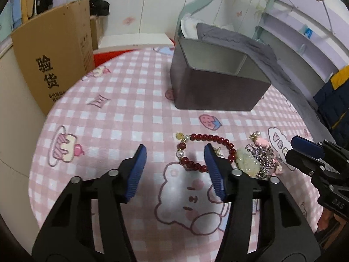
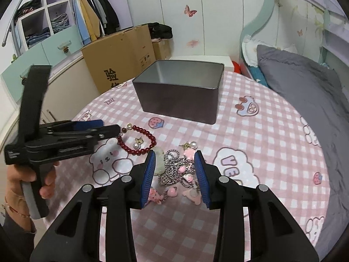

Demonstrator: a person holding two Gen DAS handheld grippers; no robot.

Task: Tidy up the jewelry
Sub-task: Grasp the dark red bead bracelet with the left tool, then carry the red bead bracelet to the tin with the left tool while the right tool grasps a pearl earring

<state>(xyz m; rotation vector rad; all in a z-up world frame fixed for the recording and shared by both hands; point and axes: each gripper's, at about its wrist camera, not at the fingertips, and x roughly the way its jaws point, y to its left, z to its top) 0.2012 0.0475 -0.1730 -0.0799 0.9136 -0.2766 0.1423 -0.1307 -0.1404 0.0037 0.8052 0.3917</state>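
One cardboard box printed "验货" stands behind the one open dark tin on the pink checked cloth. In front of the tin lie one red bead bracelet and one tangled silver chain beside a pale jade charm. The left gripper is released over the bracelet, gripping nothing; the right gripper straddles the chain, pads apart from it.

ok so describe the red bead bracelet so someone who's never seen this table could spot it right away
Start at the dark rectangular tin on the pink checked cloth and come toward the camera to the small heap of jewelry. The red bead bracelet is the loop on the heap's left edge. It alone is a ring of glossy dark red beads; beside it lie a pale jade-like pendant and a silver chain.
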